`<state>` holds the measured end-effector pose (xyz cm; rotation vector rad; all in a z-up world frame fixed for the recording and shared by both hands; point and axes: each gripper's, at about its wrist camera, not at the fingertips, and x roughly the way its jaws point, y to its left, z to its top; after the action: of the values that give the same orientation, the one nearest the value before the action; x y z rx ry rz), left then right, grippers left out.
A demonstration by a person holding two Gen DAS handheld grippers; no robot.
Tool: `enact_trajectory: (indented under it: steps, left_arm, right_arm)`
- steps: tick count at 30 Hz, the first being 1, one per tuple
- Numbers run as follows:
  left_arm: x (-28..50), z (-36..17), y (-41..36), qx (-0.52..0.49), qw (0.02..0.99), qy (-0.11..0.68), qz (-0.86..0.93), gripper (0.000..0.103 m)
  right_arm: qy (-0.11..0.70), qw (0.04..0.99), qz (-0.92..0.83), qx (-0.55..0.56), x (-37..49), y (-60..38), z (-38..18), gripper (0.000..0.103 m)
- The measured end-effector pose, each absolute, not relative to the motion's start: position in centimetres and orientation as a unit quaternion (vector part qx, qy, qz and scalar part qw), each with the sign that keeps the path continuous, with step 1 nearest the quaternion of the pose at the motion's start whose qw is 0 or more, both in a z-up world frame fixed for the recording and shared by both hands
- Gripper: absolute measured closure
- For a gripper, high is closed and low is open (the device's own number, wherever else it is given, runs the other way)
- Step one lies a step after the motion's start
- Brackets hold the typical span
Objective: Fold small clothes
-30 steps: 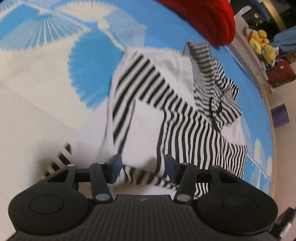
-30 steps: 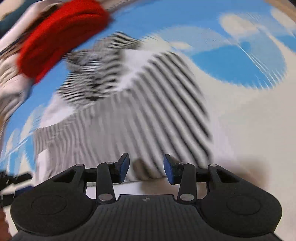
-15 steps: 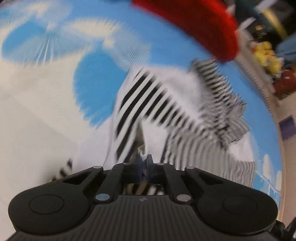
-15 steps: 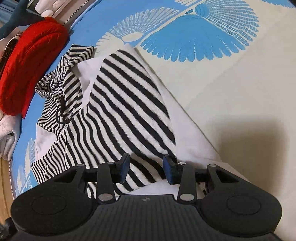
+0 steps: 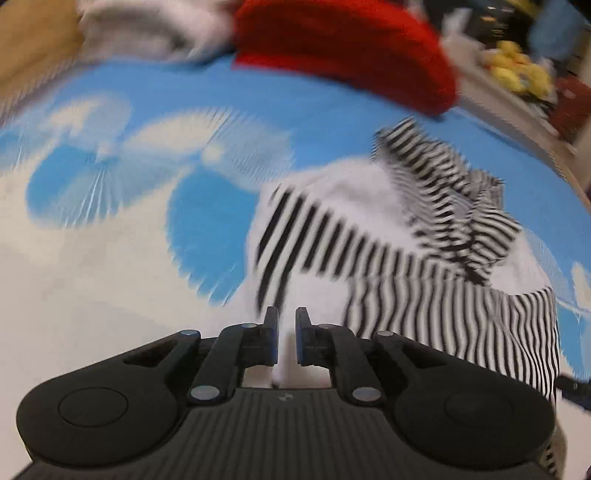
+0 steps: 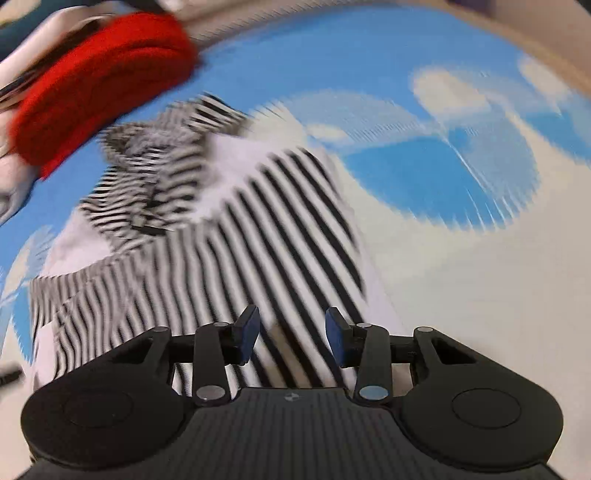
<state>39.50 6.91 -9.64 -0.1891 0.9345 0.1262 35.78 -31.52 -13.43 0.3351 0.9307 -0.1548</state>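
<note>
The striped garment (image 5: 388,258) lies on the blue-and-cream patterned mat (image 5: 110,221), partway folded: in both wrist views one side panel with broad black stripes is already turned over the white body, while the finer-striped part toward the far end sits rumpled and bunched (the blur makes it hard to say whether that is a hood, a sleeve or a collar). The left gripper (image 5: 286,334) has its jaws drawn nearly together with white fabric showing in the narrow gap between them, so it appears to be pinching the near edge of the garment, though the blur keeps me from being sure the cloth is truly clamped. The right gripper (image 6: 291,332) has its jaws spread wide, sitting over the near striped hem without closing on anything. A red knitted item (image 6: 99,85) rests beyond the garment at the mat's far edge, and some pale cloth (image 5: 147,26) beside it is too smeared to identify. By my reckoning the job is somewhere in the middle: a first side fold is in place, but the crumpled far end needs flattening, the other side is not yet brought in, and the final fold has yet to be made; whether the red piece also awaits folding I cannot tell.
</note>
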Motion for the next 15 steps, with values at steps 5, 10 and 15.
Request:
enact_trajectory:
  steps: [5,10,15]
  left_arm:
    - [40.3,-13.0,6.5,-0.155,0.836,0.527,0.009,0.093]
    - [40.3,-14.8,6.0,-0.151,0.812,0.563,0.024,0.093]
    - [39.9,-13.7,5.7,-0.129,0.825,0.549,0.021,0.090]
  right_arm:
    - [0.483,0.859,-0.073,0.154,36.5,-31.5,-15.2,0.061]
    - [0.513,0.828,-0.083,0.213,36.7,-33.5,-17.0,0.062]
    - [0.494,0.839,-0.079,0.213,36.8,-33.3,-15.6,0.061]
